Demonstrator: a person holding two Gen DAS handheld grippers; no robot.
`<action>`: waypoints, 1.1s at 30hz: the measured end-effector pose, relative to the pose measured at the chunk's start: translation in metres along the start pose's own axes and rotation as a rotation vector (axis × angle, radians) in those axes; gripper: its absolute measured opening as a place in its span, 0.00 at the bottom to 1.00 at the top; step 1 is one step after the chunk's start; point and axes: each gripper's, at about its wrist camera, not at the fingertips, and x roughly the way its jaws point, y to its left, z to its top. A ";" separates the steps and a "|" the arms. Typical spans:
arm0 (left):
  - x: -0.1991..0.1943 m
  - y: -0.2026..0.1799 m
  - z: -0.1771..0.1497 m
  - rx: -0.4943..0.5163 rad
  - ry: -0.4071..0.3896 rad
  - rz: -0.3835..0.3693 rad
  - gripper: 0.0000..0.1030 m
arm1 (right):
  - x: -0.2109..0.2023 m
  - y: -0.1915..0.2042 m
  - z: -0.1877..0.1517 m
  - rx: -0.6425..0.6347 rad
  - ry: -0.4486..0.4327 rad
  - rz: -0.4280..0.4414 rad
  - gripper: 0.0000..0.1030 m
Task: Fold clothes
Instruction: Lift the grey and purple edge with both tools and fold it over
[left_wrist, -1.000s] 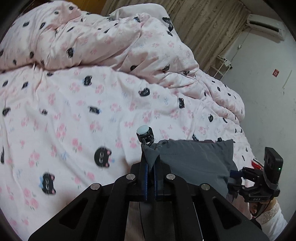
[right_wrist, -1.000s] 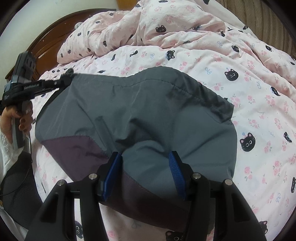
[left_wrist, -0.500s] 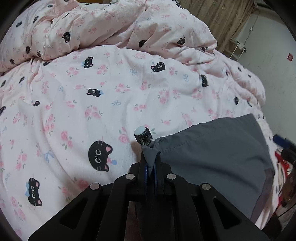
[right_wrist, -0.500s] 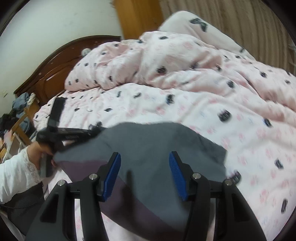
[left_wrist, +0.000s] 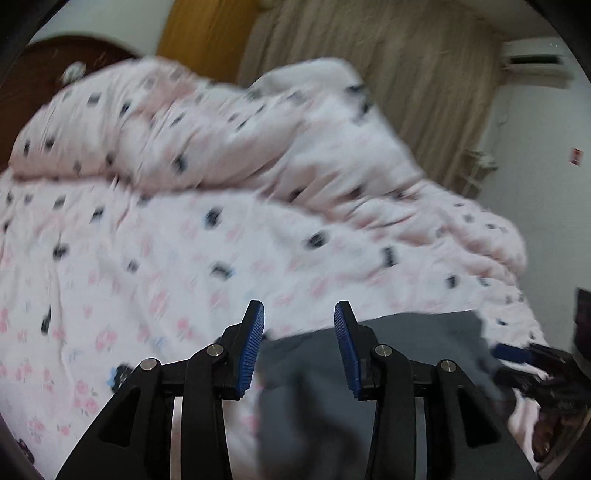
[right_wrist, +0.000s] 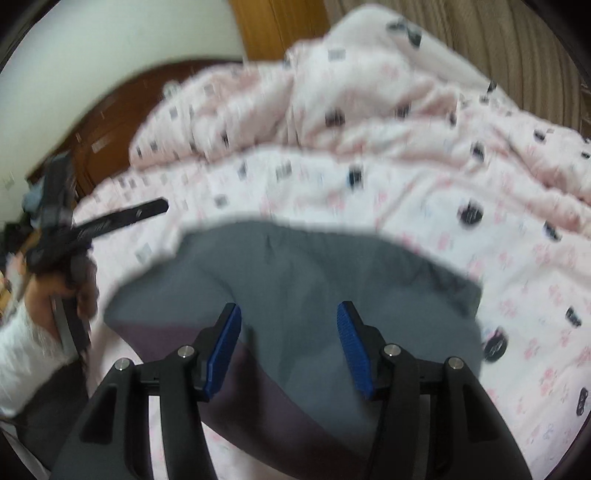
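Observation:
A grey garment (right_wrist: 295, 280) with a dark purple panel lies folded on the pink cat-print bed sheet (right_wrist: 461, 229). It also shows in the left wrist view (left_wrist: 406, 350). My left gripper (left_wrist: 299, 314) is open and empty, with the garment's edge below it. My right gripper (right_wrist: 288, 314) is open and empty, raised above the garment. In the right wrist view the left gripper (right_wrist: 147, 210) shows at the left, off the garment. Both views are blurred.
A bunched pink duvet (left_wrist: 240, 129) lies at the back of the bed. A dark wooden headboard (right_wrist: 122, 118) stands at the left. Curtains (left_wrist: 388, 74) and a white wall (left_wrist: 535, 203) are behind. The right gripper's tip (left_wrist: 517, 354) shows at the right edge.
My left gripper has let go of the garment's corner and opened. Both grippers have lifted and drawn back from the garment, which now lies on the bed.

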 end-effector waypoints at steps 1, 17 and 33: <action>-0.004 -0.014 0.000 0.032 -0.017 -0.018 0.34 | -0.003 0.000 0.004 0.006 -0.019 -0.006 0.54; 0.076 -0.059 -0.074 0.096 0.240 0.002 0.36 | 0.074 -0.039 -0.024 0.087 0.178 -0.205 0.55; -0.005 -0.071 -0.083 0.075 0.101 -0.057 0.37 | -0.012 0.024 -0.033 0.081 0.011 -0.165 0.55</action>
